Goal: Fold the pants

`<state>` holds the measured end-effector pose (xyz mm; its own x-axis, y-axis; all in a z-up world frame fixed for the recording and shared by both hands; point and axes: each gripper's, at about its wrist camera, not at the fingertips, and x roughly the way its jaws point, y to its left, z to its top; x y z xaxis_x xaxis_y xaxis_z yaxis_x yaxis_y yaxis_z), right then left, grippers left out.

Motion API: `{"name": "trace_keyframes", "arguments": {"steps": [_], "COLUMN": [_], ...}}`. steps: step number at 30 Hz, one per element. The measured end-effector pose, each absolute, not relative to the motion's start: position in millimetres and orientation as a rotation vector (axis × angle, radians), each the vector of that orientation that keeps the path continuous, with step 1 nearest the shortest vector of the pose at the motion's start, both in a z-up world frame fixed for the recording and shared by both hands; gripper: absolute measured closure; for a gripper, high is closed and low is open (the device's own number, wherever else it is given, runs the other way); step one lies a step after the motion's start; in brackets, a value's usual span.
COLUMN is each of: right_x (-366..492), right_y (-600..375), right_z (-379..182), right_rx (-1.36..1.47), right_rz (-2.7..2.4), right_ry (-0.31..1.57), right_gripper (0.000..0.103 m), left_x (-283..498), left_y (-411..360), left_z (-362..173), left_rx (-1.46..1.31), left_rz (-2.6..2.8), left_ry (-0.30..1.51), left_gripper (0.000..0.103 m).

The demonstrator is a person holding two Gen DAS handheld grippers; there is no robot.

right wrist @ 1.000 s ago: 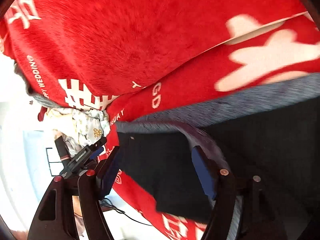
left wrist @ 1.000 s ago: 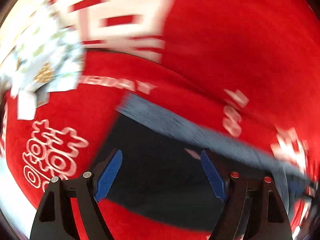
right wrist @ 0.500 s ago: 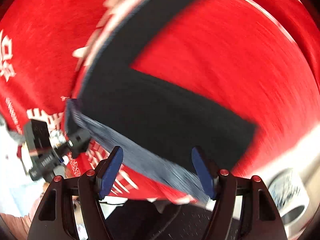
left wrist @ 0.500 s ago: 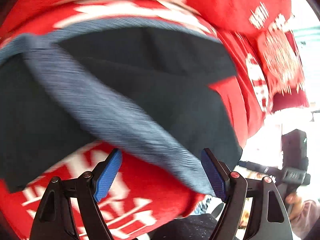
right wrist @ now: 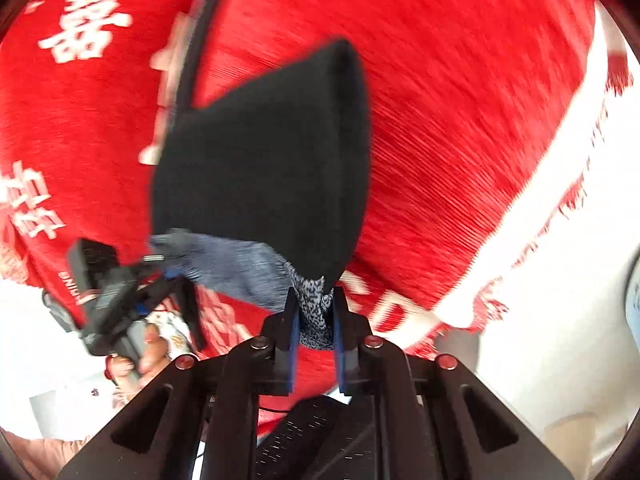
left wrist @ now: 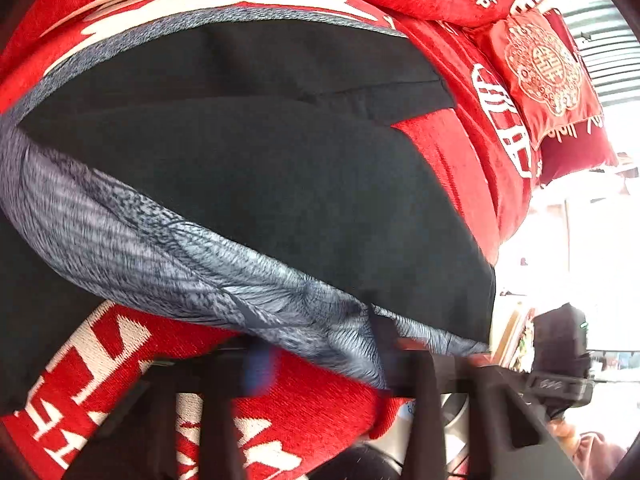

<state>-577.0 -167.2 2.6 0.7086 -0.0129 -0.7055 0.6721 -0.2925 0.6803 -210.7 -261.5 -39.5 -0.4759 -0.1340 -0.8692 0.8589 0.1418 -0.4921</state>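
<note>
Black fabric pants (left wrist: pixel 256 168) with grey heathered waistband (left wrist: pixel 132 236), spread over red plush blanket (left wrist: pixel 460 176) with white lettering. Waistband pinched in closing right tool (right wrist: pixel 314 312); left tool (left wrist: pixel 324 360) clamped shut on same band.

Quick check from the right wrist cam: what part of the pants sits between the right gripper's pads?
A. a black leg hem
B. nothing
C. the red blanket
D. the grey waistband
D: the right gripper has its blue pads closing on the speckled grey waistband of the pants.
</note>
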Motion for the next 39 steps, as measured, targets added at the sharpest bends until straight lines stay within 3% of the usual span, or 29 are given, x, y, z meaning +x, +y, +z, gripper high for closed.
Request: {"name": "trace_keyframes", "arguments": {"steps": [8, 16, 18, 20, 22, 24, 25, 26, 30, 32, 34, 39], "right_x": [-561, -523, -506, -499, -490, -485, -484, -482, -504, -527, -549, -566], "right_y": [-269, -428, -468, -494, -519, -536, -542, -549, -542, -525, -504, -471], "right_z": [83, 105, 92, 78, 60, 40, 35, 34, 59, 65, 57, 12], "right_rx": [1.583, 1.444, 1.439, 1.447, 1.462, 1.499, 1.499, 1.475, 1.397, 1.429, 1.501, 1.666], "right_rz": [-0.672, -0.585, -0.569, -0.564, -0.581, -0.591, -0.605, -0.639, -0.678, -0.712, -0.748, -0.741], "right_ry": [0.405, 0.508, 0.555, 0.602, 0.665, 0.721, 0.75, 0.791, 0.739, 0.708, 0.701, 0.677], "right_gripper": [0.088, 0.088, 0.088, 0.088, 0.083, 0.069, 0.043, 0.03, 0.032, 0.049, 0.057, 0.06], "left_x": [-191, -168, -161, -155, -151, -143, -140, -137, -134, -136, -136, -143], "left_y": [-298, -391, -414, -437, -447, -454, -455, -455, -435, -422, -407, -383], "left_z": [12, 18, 10, 5, 6, 10, 12, 13, 9, 0, -15, -46], "left_rx": [0.594, 0.497, 0.506, 0.508, 0.512, 0.513, 0.516, 0.523, 0.603, 0.648, 0.678, 0.713], "left_rz": [-1.497, -1.38, -1.329, -1.275, -1.263, -1.248, -1.234, -1.218, -1.137, -1.082, -1.021, -0.933], "left_ry": [1.484, 1.425, 1.441, 1.425, 1.383, 1.364, 1.355, 1.348, 1.314, 1.318, 1.351, 1.411], "left_gripper": [0.074, 0.073, 0.068, 0.05, 0.049, 0.049, 0.049, 0.049, 0.049, 0.049, 0.049, 0.049]}}
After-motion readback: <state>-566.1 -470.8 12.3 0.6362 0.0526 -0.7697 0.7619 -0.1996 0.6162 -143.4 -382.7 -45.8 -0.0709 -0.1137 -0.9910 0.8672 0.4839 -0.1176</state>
